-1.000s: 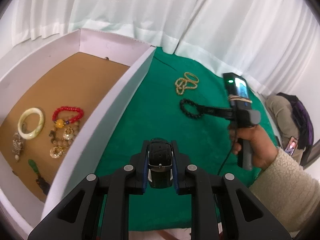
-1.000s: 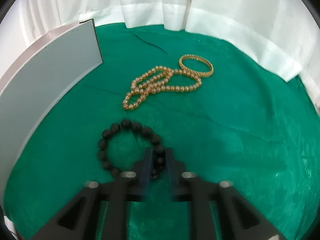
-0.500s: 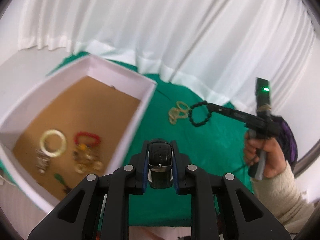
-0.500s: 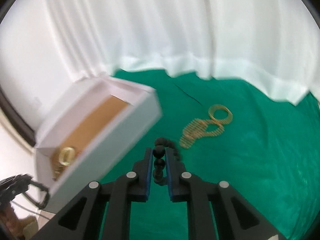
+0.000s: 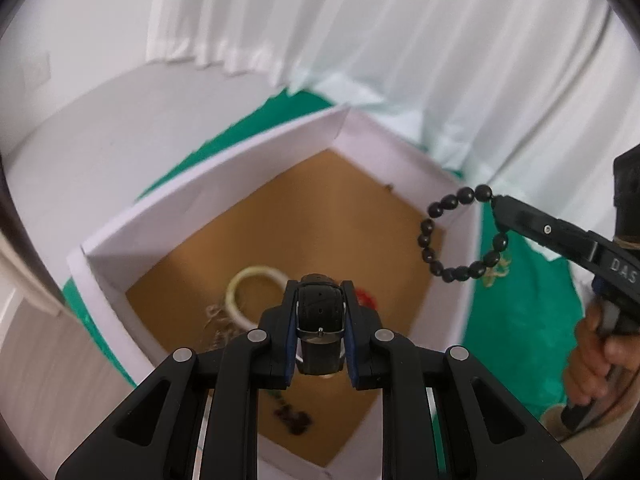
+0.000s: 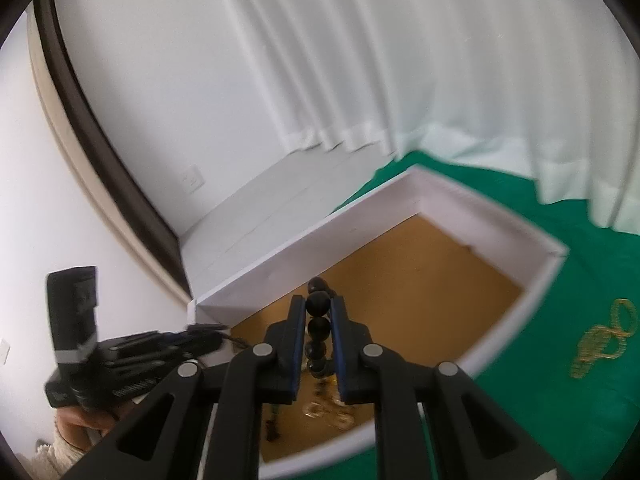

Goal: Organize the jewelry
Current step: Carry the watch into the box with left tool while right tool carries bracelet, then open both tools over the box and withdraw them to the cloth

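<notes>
Left gripper (image 5: 320, 332): jaws drawn close on a black watch (image 5: 320, 320), the strap standing on edge between the blue pads with its buckle facing the camera; item carried above the white box (image 5: 208, 192), over the near part of the brown floor. Right gripper (image 6: 318, 344): jaws nearly shut on a black bead bracelet (image 6: 318, 326), two or three beads pinched between the pads, the rest of the loop hanging free; in the left wrist view the loop dangles over the box's right wall. Box contents, partly blurred: pale bangle (image 5: 254, 292), red bead bracelet (image 5: 366, 296), gold-coloured pieces (image 6: 328, 412), a dark item near the front. Outstanding on the green cloth (image 6: 560, 400) of the surface, well apart from the box: gold bead strand and gold bangle (image 6: 604, 340), tangled together. Step in hand, by judgement: delivery of both held items into the box. Handling notes: lower each gripper inside the walls before parting the jaws, so that nothing bounces off the floor or catches the rim; set the watch on bare floor short of the pale bangle and not on top of it; carry the bead loop fully clear of the right wall, since a swinging loop may snag the edge; choose the empty far half for the beads; keep the two grippers apart, as both converge on one box. Release one item at a time.
</notes>
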### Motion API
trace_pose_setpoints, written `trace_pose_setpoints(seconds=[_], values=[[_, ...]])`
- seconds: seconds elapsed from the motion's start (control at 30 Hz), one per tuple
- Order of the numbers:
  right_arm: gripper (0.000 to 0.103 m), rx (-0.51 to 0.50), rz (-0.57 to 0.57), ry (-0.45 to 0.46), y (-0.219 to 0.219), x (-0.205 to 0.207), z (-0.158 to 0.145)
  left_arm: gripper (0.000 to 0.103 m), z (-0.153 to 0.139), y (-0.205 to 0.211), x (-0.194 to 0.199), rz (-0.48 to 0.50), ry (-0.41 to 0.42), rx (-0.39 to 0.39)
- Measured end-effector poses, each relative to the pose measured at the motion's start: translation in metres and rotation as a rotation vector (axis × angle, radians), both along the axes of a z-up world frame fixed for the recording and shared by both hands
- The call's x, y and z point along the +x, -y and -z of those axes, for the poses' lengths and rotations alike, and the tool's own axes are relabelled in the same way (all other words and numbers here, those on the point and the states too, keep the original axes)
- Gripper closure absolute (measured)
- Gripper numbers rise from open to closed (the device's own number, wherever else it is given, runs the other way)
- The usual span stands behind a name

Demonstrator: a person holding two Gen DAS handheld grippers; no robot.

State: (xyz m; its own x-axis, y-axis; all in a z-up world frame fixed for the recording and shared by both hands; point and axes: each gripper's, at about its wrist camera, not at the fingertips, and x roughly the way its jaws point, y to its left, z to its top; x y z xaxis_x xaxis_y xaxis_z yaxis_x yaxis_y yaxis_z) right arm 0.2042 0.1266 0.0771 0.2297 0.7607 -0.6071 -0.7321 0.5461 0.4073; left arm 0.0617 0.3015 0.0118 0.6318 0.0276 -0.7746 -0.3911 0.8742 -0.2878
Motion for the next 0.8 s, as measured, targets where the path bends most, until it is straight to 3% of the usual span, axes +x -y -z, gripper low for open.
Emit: trace_pose_setpoints(seconds=[0.13, 0.2, 0.23, 0.27, 0.33, 0.57, 0.8], values=[[0.090, -0.055, -0.030, -0.010, -0.035, -0.003, 0.029, 0.084, 0.024, -0.008, 0.005, -0.018, -0.058, -0.001], [0.088, -0.077, -0.024, -0.008, -0.037, -0.004, 0.038, 0.078, 0.031, -0.009, 0.003, -0.031, -0.082, 0.012], [0.079, -0.097, -0.012, -0.001, -0.038, -0.005, 0.040, 0.062, 0.031, -0.008, 0.000, -0.036, -0.082, 0.019], [0.052, -0.110, -0.004, 0.008, -0.037, -0.006, 0.041, 0.042, 0.029, -0.006, -0.002, -0.041, -0.079, 0.030], [0.030, -0.119, 0.022, 0.035, -0.027, -0.011, 0.038, 0.025, 0.022, 0.000, -0.008, -0.054, -0.057, 0.062], [0.025, -0.165, 0.109, 0.125, 0.038, -0.024, 0.031, 0.015, -0.006, 0.042, -0.020, 0.002, 0.041, 0.091], [0.025, -0.298, 0.288, 0.136, 0.145, -0.028, 0.077, 0.012, -0.022, 0.130, -0.016, 0.186, 0.096, 0.066]])
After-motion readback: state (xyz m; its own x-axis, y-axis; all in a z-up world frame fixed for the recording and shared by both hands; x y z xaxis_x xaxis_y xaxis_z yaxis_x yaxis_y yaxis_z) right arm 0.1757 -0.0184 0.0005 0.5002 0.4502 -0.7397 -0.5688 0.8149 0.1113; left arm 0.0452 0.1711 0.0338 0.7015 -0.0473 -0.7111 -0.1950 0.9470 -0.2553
